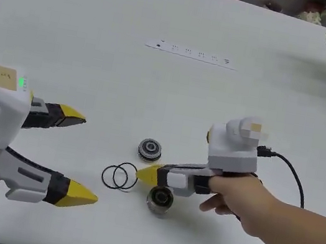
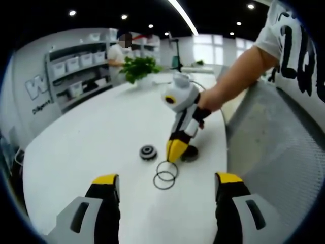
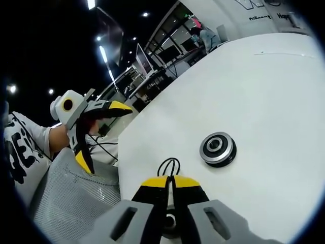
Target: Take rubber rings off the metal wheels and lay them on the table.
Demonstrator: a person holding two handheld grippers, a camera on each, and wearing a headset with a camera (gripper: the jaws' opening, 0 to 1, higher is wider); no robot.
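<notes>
2 black rubber rings (image 1: 119, 175) lie flat and overlapping on the white table (image 1: 155, 95), so they look to be off their wheels and placed where the task wants them. The right gripper (image 1: 144, 173) points its yellow tips at them from the right with its jaws pressed together, the tips touching the near edge of 1 ring. In the right gripper view the loops sit just beyond the tips, and I cannot tell whether a strand is nipped between them. This reads as the laying-down end of a removal. Just behind those tips, under the gripper's body, stands 1 metal wheel (image 1: 160, 198). The other wheel (image 1: 150, 149) sits near the rings on their far side, apart from both tools. The left gripper (image 1: 78, 155) hangs left of the rings with its jaws wide apart and nothing between them, probably ready to steady a wheel. The rings lie ahead of its tips, in line with the gap.
</notes>
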